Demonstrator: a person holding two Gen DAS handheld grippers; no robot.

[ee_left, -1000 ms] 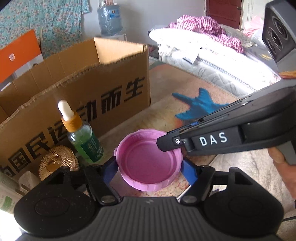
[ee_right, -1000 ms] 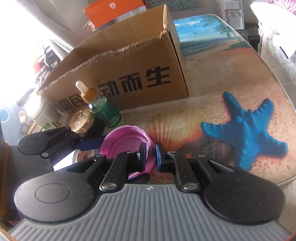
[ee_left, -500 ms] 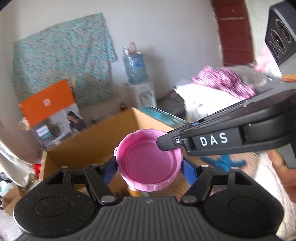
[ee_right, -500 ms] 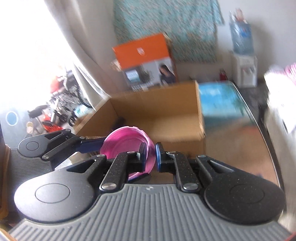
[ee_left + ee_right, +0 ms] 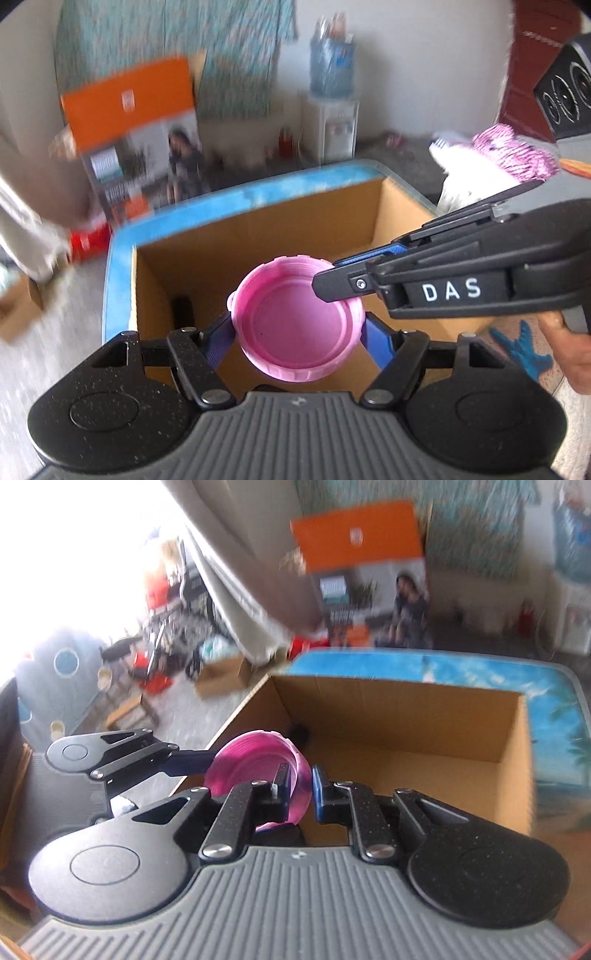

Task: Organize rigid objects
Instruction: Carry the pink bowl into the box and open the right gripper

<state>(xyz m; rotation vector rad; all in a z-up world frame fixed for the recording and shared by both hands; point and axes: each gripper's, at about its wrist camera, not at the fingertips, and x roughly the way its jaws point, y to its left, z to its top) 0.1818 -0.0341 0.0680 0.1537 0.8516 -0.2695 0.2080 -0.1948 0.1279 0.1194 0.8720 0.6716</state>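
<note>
Both claws hold the pink lid (image 5: 293,325): my left claw (image 5: 295,338) spans its full width, my right claw (image 5: 300,792) is pinched narrow on its rim. The lid hangs hollow side up above the open cardboard box (image 5: 517,775) on the desk (image 5: 557,716). Risk, in my judgement: uneven release could tip the lid onto the box wall, or both claws pulling apart could wrench it loose.

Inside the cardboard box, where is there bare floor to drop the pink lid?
Most of the cardboard box floor is bare, from the middle to the right wall. Only a dark object sits in the far left corner. The pink lid hangs over the near left part.
</note>
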